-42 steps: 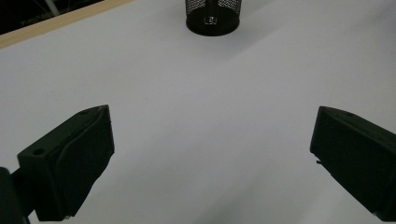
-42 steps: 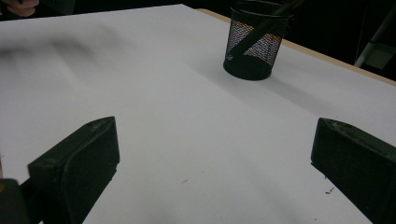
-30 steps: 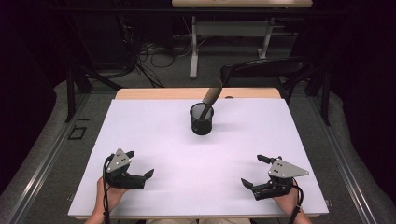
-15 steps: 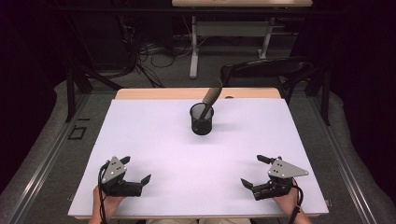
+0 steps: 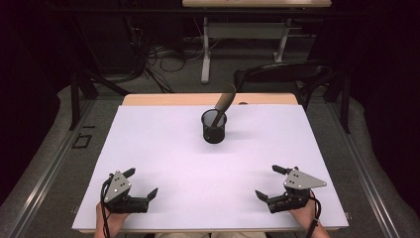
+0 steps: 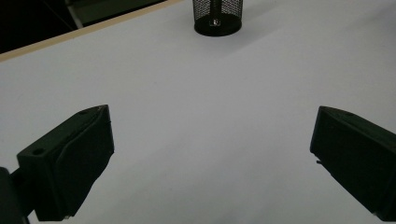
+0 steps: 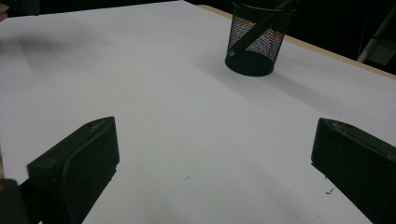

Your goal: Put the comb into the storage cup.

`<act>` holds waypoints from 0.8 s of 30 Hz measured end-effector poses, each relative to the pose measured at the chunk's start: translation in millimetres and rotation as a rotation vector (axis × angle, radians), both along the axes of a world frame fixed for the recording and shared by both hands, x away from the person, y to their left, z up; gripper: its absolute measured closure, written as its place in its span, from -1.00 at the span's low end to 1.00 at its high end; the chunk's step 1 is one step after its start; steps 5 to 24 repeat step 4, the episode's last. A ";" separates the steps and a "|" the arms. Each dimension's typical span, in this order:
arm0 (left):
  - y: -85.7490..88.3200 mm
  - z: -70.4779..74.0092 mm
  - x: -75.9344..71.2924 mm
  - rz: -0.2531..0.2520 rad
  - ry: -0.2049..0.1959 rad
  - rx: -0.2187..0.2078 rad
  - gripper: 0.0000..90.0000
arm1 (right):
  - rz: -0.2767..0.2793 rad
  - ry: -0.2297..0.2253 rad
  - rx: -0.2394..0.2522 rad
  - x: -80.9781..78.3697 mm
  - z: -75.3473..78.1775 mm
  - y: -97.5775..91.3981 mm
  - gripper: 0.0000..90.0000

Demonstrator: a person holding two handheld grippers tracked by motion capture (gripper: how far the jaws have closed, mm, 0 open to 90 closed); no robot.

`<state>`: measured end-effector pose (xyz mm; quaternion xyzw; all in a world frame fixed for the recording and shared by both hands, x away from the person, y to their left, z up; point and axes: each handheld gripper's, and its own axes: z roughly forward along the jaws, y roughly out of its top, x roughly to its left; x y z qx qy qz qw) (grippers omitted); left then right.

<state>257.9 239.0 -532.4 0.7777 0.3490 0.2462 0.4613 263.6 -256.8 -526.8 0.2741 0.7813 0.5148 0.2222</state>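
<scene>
A black mesh cup (image 5: 214,127) stands upright near the far middle of the white table (image 5: 163,148), with a brown-handled tool (image 5: 224,101) leaning out of it to the upper right. The cup (image 6: 218,17) sits at the top of the left gripper view and the cup (image 7: 256,41) stands at the upper right of the right gripper view. My left gripper (image 5: 141,182) rests open near the front left edge, nothing between its jaws. My right gripper (image 5: 270,182) is open at the front right, also with nothing in it.
A bare wooden strip (image 5: 163,99) runs along the table's far edge. Beyond it stand a dark chair (image 5: 282,74) and a desk frame with cables on the floor (image 5: 163,54). Grey floor flanks both sides of the table.
My left gripper has drawn back toward the front edge and slightly left. The right gripper has stayed put.
</scene>
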 end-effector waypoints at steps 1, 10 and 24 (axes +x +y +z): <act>-0.2 0.1 0.3 0.001 0.001 0.004 -1.00 | 0.000 0.001 0.002 -0.2 0.0 0.1 -0.99; -0.4 -0.1 2.4 -0.004 0.009 0.000 -1.00 | 0.001 -0.004 0.002 -0.5 0.3 -0.8 -1.00; -0.4 -0.1 2.4 -0.004 0.009 0.000 -1.00 | 0.001 -0.004 0.002 -0.5 0.3 -0.8 -1.00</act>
